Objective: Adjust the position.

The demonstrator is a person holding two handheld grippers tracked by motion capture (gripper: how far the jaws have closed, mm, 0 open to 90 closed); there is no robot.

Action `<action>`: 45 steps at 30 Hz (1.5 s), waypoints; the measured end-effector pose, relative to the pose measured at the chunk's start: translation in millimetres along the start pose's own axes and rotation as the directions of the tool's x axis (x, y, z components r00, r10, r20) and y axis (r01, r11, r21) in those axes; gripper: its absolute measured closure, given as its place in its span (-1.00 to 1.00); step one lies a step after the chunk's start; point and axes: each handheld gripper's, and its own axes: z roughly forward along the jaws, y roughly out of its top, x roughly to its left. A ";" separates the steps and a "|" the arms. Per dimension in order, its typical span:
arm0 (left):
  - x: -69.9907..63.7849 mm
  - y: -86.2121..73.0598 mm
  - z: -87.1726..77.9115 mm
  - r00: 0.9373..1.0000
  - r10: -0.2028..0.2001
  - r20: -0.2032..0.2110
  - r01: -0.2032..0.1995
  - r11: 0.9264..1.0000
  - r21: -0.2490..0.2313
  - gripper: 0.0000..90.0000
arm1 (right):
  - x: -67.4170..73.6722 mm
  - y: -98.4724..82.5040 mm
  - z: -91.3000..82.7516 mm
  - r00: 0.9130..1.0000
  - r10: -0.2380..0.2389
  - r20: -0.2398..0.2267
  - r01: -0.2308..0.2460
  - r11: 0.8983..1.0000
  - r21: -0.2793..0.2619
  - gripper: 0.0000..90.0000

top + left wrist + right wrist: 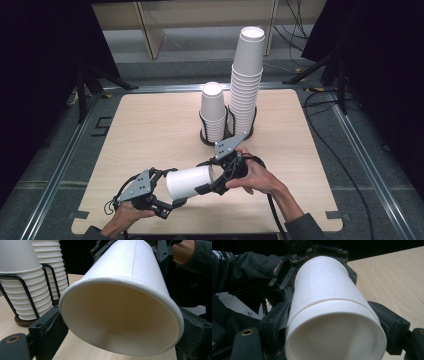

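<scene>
While it lies on its side above the near part of the table, the white paper cup (190, 182) is caught between the two grippers, its smooth tapered wall running from a rolled rim at one end to a recessed round base at the other. Seen from the left gripper view, the open mouth faces the camera, cream-coloured inside, and the black jaws of the left gripper (170, 205) sit against its rim on either side, partly closed on the cup. From the right gripper view the flat bottom faces the camera, and a raised ridge part-way along the wall suggests one cup nested in another; the right gripper (207, 187) has its matte black jaws pressed to both sides of this narrower end, holding it. Each hand grips its tool from the near edge of the pale wood-grain table (150, 125), a rounded-corner board. Farther back stand two black wire holders: a short stack of cups (213, 112) and, just beside it, a tall stack of cups (246, 82), both ribbed by their layered rims.
</scene>
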 end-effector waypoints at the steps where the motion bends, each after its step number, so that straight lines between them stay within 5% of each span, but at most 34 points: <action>1: 0.1 -0.6 1.1 1.000 0.000 0.008 0.000 1.000 -0.002 -0.78 | 0.2 0.1 -0.3 1.000 -0.002 0.007 0.002 1.000 0.011 -0.50; 11: -0.9 -2.6 4.5 0.999 0.034 0.001 -0.034 0.994 0.102 -0.76 | 9.2 5.5 -1.3 0.990 -0.091 0.110 0.076 0.988 0.135 -0.62; 15: -1.2 -4.5 6.9 0.999 0.043 -0.004 -0.042 0.980 0.194 -0.76 | 18.3 10.0 -2.2 0.981 -0.125 0.151 0.091 0.973 0.214 -0.62; 22: -3.4 -5.4 10.7 0.999 0.046 -0.014 -0.041 0.959 0.281 -0.76 | 24.5 9.0 14.5 0.950 -0.253 0.184 0.170 0.911 0.375 -0.61; 25: -4.7 -3.6 11.1 0.998 0.053 -0.017 -0.045 0.945 0.324 -0.76 | 26.4 8.1 23.2 0.946 -0.273 0.176 0.184 0.896 0.404 -0.60; 28: -6.6 -3.2 12.4 0.997 0.073 -0.019 -0.062 0.940 0.335 -0.76 | 29.9 7.9 30.3 0.935 -0.305 0.183 0.201 0.877 0.437 -0.57; 36: -9.3 0.0 12.0 0.997 0.079 -0.009 -0.072 0.943 0.325 -0.76 | 31.3 4.3 44.0 0.924 -0.348 0.159 0.230 0.838 0.494 -0.59; 37: -10.5 0.2 11.8 0.997 0.074 -0.013 -0.066 0.943 0.326 -0.76 | 30.5 4.4 45.5 0.916 -0.372 0.154 0.252 0.828 0.502 -0.59; 38: -10.5 0.5 11.4 0.997 0.076 -0.011 -0.068 0.941 0.331 -0.76 | 31.5 3.5 47.1 0.924 -0.348 0.157 0.230 0.835 0.499 -0.59; 39: -10.3 0.3 11.4 0.997 0.074 -0.010 -0.067 0.942 0.328 -0.76 | 30.3 4.0 48.0 0.915 -0.375 0.150 0.256 0.827 0.501 -0.60; 43: -9.6 0.2 11.2 0.998 0.069 -0.001 -0.065 0.945 0.320 -0.76 | 27.7 1.6 51.5 0.902 -0.408 0.139 0.283 0.803 0.524 -0.60; 44: -9.9 -0.3 11.6 0.998 0.064 -0.002 -0.060 0.950 0.307 -0.76 | 26.9 0.9 52.0 0.902 -0.410 0.137 0.285 0.803 0.523 -0.61; 45: -9.8 0.3 11.1 0.998 0.064 0.000 -0.061 0.948 0.313 -0.76 | 26.3 -0.9 52.6 0.914 -0.382 0.139 0.261 0.812 0.521 -0.62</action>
